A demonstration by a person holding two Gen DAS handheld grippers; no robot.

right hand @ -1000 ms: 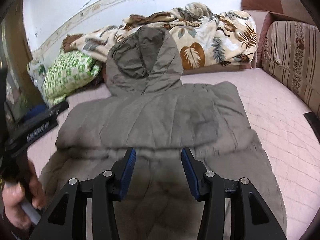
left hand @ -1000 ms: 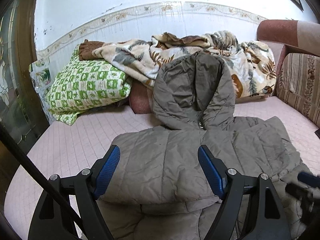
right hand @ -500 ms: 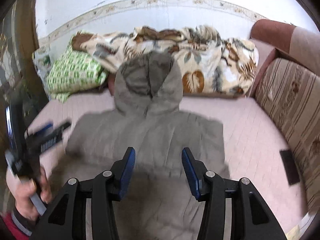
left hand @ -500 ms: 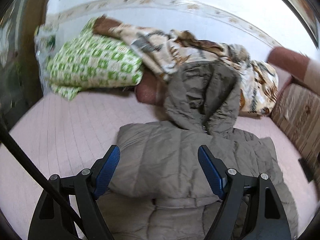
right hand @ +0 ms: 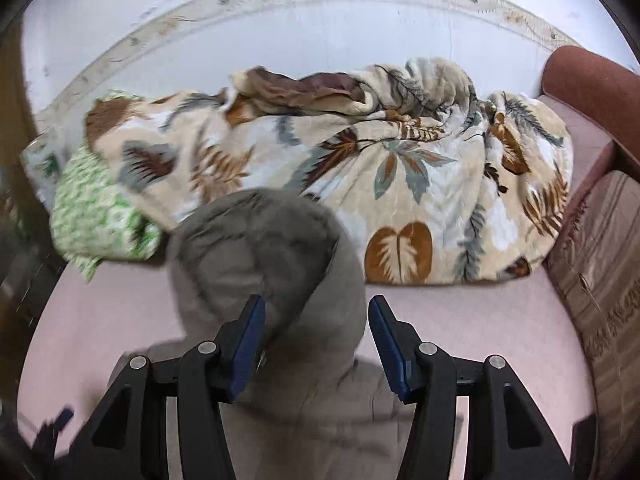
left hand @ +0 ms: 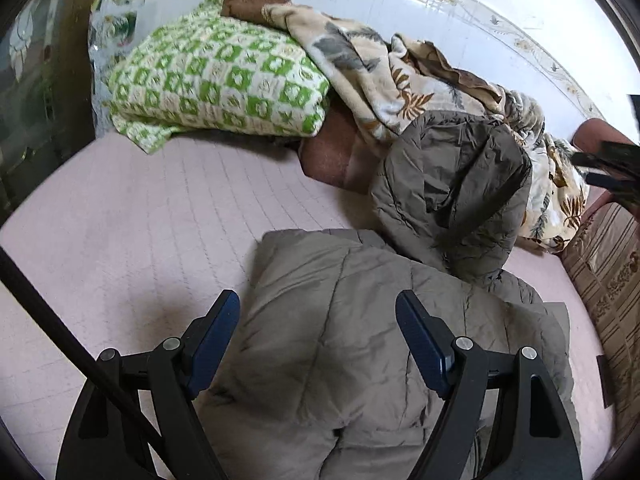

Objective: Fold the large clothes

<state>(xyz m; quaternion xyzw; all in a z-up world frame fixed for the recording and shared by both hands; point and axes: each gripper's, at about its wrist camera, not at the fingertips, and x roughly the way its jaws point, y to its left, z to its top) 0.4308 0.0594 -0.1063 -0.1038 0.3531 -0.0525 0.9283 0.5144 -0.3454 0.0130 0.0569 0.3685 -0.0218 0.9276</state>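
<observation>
Since the earlier frame, my right claw (right hand: 316, 344) has been swinging up from the body of the grey-brown quilted hooded jacket (left hand: 360, 340) toward its hood (right hand: 260, 256), its jaws opening a little wider with nothing between them. My left claw (left hand: 318, 344) has been sliding toward the jacket's left shoulder, jaws standing wide apart and empty.

The jacket is lying flat on the pink quilted bed cover (left hand: 140, 208), its hood resting against the cream leaf-patterned blanket (right hand: 400, 168) beside the green-and-white checked pillow (left hand: 216, 80).

I am judging the risks now. The right view is blurring, so I am moving fast and may be overshooting into the blanket and pinching it along with the hood. The puffy, slippery fabric may be slipping from a shallow pinch, and the fold may be springing back open.
</observation>
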